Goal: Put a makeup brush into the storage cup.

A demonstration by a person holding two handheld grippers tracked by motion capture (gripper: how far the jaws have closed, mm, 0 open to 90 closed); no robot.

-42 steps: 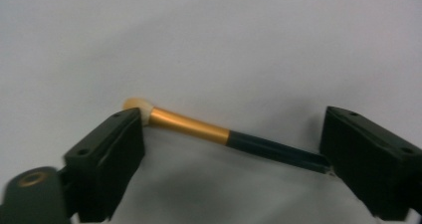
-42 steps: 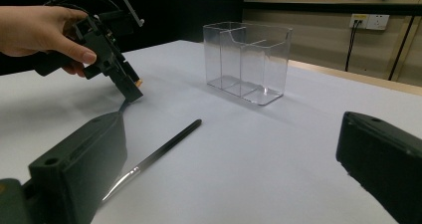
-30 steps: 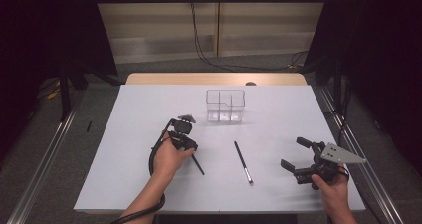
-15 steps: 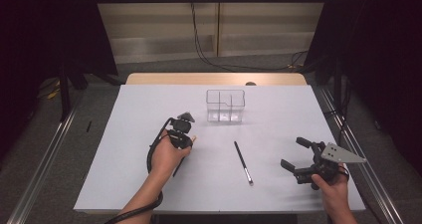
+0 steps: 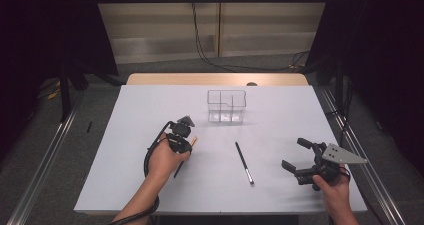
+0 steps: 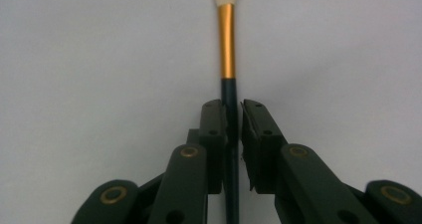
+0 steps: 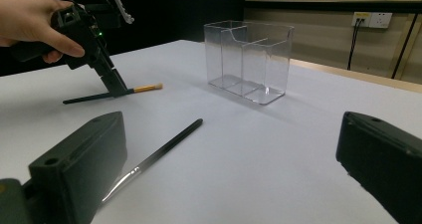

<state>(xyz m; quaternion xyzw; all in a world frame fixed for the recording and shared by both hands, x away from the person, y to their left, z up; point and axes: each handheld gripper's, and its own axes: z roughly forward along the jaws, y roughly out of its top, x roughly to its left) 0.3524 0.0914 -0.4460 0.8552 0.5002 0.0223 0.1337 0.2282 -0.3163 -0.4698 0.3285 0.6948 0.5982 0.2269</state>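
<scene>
Left gripper [image 5: 186, 144] fingers clenched on gold-banded brush [image 6: 228, 45], just closing, left on worktop [image 5: 150, 110] | right gripper [image 5: 296, 155] fingers released, near right | black brush [image 5: 244, 163] between | clear organizer [image 5: 227, 105] far centre

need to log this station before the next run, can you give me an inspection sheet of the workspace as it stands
surface: white table top, flat, no spills seen.
job's things: black-handled brush with gold ferrule and pale tip, clamped low over the table; second black brush with silver ferrule lying loose mid-table; clear plastic organiser with compartments, upright, nothing seen inside.
clutter: nothing seen.
grippers: left gripper shut on the gold-ferrule brush handle, its jaws having just closed on it; right gripper open, holding nothing, near the right edge.
cables: black cable looping from the left gripper; wall leads behind the table.
surroundings: grey floor, dark curtains, metal rails at the sides.
</scene>
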